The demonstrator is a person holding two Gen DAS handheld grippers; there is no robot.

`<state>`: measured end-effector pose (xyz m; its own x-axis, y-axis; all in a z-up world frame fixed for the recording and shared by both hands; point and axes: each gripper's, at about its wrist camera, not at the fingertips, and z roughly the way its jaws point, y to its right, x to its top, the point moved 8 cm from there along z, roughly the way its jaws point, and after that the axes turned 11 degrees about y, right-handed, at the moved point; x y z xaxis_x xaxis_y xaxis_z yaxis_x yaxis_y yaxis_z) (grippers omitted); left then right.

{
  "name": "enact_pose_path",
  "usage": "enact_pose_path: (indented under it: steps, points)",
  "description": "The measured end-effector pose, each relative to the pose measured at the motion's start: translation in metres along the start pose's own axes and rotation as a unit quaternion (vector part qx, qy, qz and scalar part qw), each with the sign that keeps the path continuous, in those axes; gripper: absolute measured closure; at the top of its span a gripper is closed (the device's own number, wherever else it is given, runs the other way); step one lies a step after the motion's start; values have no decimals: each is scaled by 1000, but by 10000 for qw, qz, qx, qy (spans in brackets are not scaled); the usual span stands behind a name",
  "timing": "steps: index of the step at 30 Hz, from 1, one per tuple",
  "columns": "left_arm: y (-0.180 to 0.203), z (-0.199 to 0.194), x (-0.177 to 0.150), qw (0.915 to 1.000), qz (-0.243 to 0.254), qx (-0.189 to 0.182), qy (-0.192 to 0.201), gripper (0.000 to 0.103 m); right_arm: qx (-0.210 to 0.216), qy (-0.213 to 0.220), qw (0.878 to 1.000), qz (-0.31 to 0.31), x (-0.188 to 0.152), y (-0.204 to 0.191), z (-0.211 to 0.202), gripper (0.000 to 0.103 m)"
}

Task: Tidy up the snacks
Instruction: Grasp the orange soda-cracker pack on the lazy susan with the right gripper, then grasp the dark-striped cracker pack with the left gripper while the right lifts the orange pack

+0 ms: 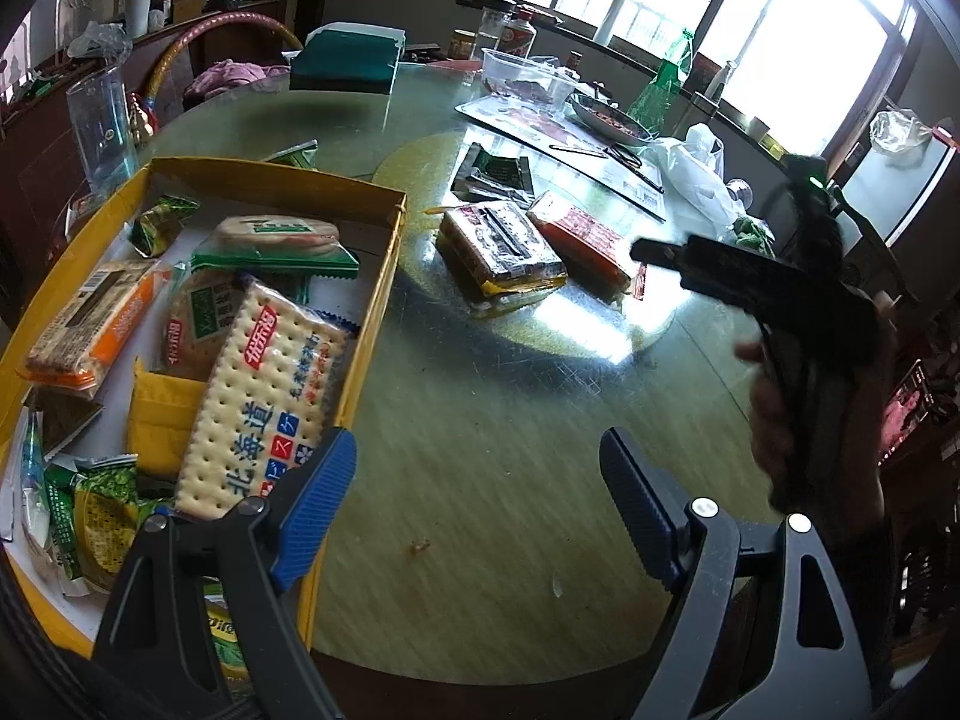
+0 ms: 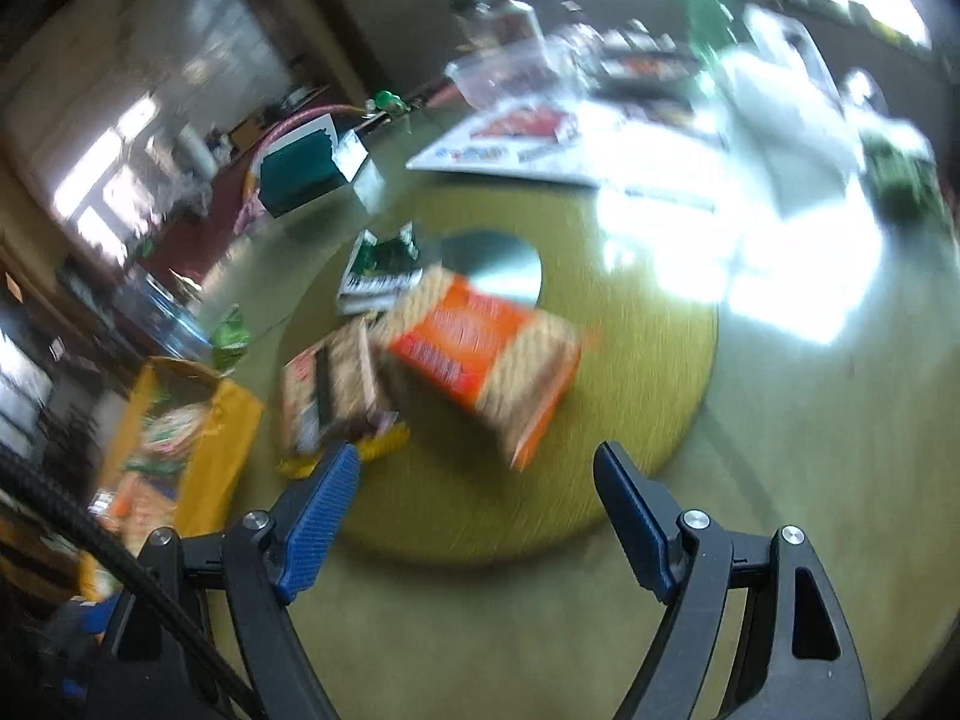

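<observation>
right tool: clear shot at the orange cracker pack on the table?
Probably yes. The right tool is open and empty, the orange cracker pack lies just ahead of it on the yellow mat, nothing between them.

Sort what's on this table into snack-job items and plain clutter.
Job: yellow box holding packed snacks; loose cracker packs, one yellow-edged, one orange; dark packet; green packet.

Clutter: clear tub, green bottle, white bag, teal box, dish.

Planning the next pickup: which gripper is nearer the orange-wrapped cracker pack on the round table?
Right. The right gripper hangs open just short of the orange-wrapped cracker pack; the left gripper hangs open by the yellow cardboard box, farther off.
</observation>
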<state>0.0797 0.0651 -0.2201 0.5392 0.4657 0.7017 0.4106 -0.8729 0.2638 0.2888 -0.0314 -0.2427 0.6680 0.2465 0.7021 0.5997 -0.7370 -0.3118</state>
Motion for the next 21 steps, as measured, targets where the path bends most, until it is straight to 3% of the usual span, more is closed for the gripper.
enact_pose_path:
  steps: [2, 5, 7, 12, 15, 17, 19, 21]
  points:
    - [-1, 1, 0, 10000, -36, 15, -16, 20, -7, -36, 9998, -176, 11, 4, 16, 22]
    - [-6, 2, 2, 9999, -115, 42, -30, 20, 304, -237, 9992, -143, 23, 4, 37, 22]
    - [-8, 2, 3, 9998, -163, 56, -31, 20, 156, -284, 9984, -465, 26, 1, 49, 22]
    - [-10, 2, 4, 9998, -164, 75, -52, 20, 322, -695, 9945, -709, 18, -6, 72, 22]
    - [-10, 3, 4, 9998, -193, 68, -72, 20, 352, -699, 9930, -884, 8, -13, 69, 23]
    - [-7, 4, 5, 9998, -190, 77, -79, 20, 312, -671, 9917, -1048, 0, -18, 64, 31]
    - [-5, 3, 8, 9998, -192, 66, -69, 20, 116, -659, 9905, -1201, -4, -18, 61, 45]
    - [0, -1, 12, 9998, -168, 55, -4, 20, 39, -693, 9910, -1147, -9, -17, 54, 45]
